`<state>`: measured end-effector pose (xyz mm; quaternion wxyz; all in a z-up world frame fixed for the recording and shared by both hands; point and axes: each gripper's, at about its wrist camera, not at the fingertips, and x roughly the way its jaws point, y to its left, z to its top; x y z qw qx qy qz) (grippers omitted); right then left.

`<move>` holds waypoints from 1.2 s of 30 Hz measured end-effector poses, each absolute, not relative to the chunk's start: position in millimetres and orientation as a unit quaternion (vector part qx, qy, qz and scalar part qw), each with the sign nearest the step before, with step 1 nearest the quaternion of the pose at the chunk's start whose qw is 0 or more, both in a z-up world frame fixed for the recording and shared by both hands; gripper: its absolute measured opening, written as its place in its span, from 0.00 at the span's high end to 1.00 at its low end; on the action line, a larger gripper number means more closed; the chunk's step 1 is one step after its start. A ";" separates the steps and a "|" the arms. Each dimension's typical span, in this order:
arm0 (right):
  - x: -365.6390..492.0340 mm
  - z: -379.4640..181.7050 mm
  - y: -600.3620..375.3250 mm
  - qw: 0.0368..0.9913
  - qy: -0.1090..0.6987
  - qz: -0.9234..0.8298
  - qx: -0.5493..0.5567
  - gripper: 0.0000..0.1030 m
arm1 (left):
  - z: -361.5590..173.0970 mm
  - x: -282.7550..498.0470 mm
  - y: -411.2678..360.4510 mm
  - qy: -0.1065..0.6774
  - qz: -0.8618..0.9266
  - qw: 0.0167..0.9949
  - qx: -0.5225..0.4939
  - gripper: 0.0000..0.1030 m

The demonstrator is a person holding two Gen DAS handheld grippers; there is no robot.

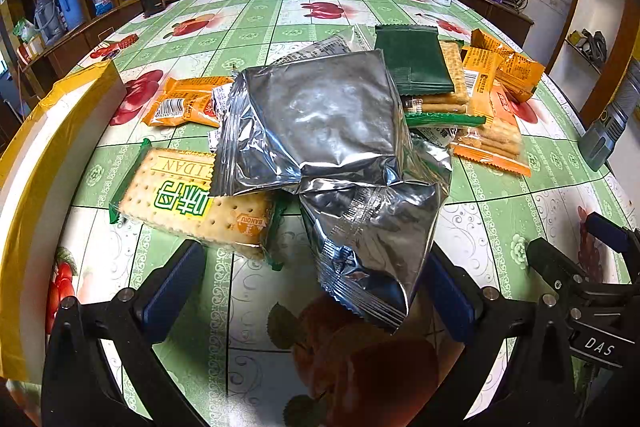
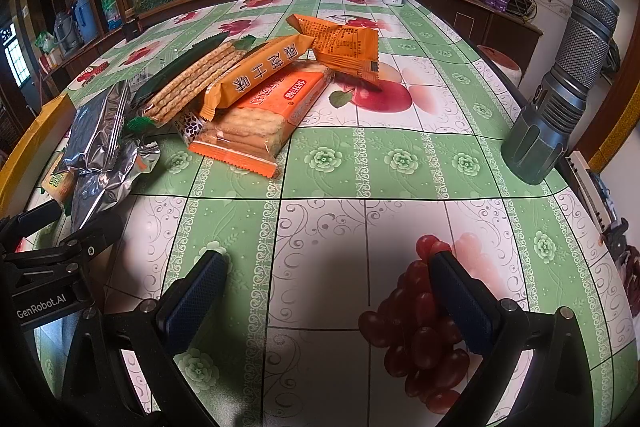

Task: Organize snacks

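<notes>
A: Left gripper [image 1: 316, 291]: jaws wide apart, low over the table [image 1: 256, 339]. Near corner of a silver bag [image 1: 372, 239] lies between the fingers; contact cannot be told.

B: Right gripper [image 2: 328, 291]: jaws apart, nothing between them, over bare cloth.

A: Snacks heaped mid-table. Second silver bag [image 1: 320, 119] on top, cracker pack [image 1: 192, 203] left under it, green pack [image 1: 416, 61] far right, orange packs [image 2: 256, 123] right.

B: Flashlight [image 2: 560, 91] at right edge; box [image 1: 36, 163] at left.
</notes>
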<state>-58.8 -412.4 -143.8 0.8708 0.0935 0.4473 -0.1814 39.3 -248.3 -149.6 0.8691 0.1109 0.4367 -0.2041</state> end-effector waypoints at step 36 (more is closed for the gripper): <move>-72.7 -39.7 -323.0 0.944 0.307 -0.116 0.037 0.01 | -32.1 -19.5 -145.9 0.337 -0.155 0.926 0.063 0.00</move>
